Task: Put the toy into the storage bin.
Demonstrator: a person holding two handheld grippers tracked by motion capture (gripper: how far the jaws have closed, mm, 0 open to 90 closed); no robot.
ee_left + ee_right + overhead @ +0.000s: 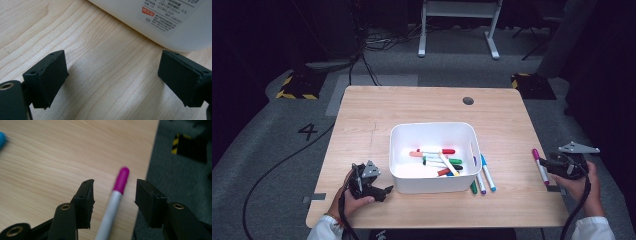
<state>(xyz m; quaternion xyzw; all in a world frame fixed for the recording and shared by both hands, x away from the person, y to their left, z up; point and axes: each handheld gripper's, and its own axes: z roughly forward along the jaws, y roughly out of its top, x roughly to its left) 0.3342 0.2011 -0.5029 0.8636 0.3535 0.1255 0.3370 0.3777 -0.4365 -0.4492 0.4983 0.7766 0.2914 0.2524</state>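
Note:
A white bin [432,185] stands mid-table and holds several coloured markers [439,161]. A grey marker with a magenta cap [540,166] lies near the table's right edge. My right gripper [552,166] is at that marker. In the right gripper view its jaws stand open on either side of the magenta-capped marker [121,180], and the right gripper [115,192] does not touch it. My left gripper [387,190] rests on the table by the bin's front left corner. It is open and empty [112,67], with the bin's wall [175,20] just ahead.
Green [473,187], purple [480,181] and blue [487,174] markers lie on the wooden table [362,115] against the bin's right side. The blue one's tip [2,138] appears at far left in the right gripper view. The table's right edge drops to grey floor [180,177].

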